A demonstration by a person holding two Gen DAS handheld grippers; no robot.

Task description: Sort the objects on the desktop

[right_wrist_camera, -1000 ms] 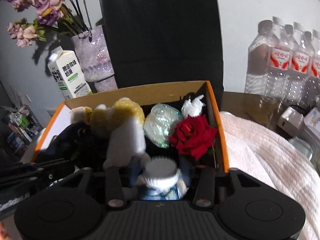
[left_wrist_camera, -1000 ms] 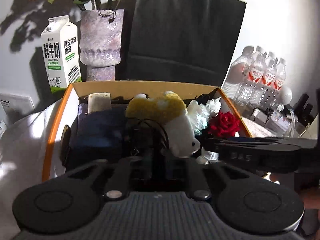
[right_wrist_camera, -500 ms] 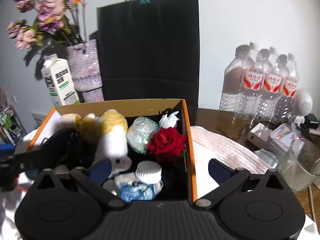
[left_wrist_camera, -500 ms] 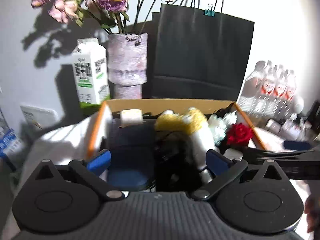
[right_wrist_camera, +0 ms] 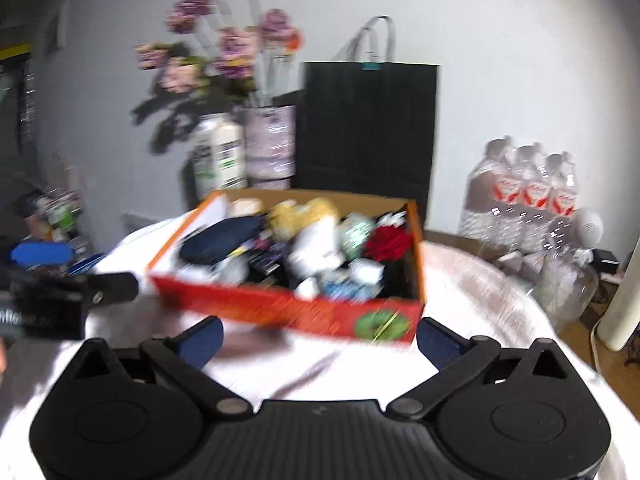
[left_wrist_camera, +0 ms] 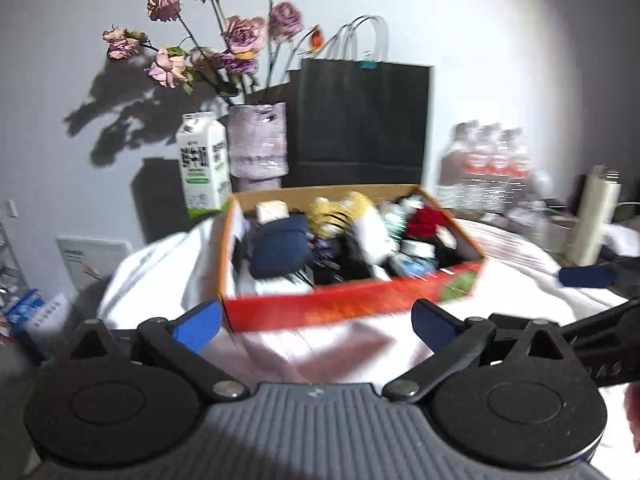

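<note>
An orange and red cardboard box [left_wrist_camera: 348, 306] [right_wrist_camera: 288, 312] sits on a white cloth. It holds a dark blue pouch [left_wrist_camera: 280, 250], a yellow and white plush toy [left_wrist_camera: 352, 220] [right_wrist_camera: 308, 220], a red rose [left_wrist_camera: 426, 222] [right_wrist_camera: 386, 242] and small white items. My left gripper [left_wrist_camera: 316, 322] is open and empty, in front of the box. My right gripper [right_wrist_camera: 320, 338] is open and empty, in front of the box. Each gripper shows at the edge of the other's view.
Behind the box stand a milk carton [left_wrist_camera: 202, 166], a vase of dried flowers [left_wrist_camera: 258, 142] and a black paper bag [left_wrist_camera: 360, 120]. A pack of water bottles [right_wrist_camera: 524, 196] and a glass [right_wrist_camera: 568, 292] are at the right. Clutter lies at the far left [right_wrist_camera: 52, 208].
Both grippers have pulled back from inside the box and opened. They left the black item and the white-capped item in the box and now hover in front of it.
</note>
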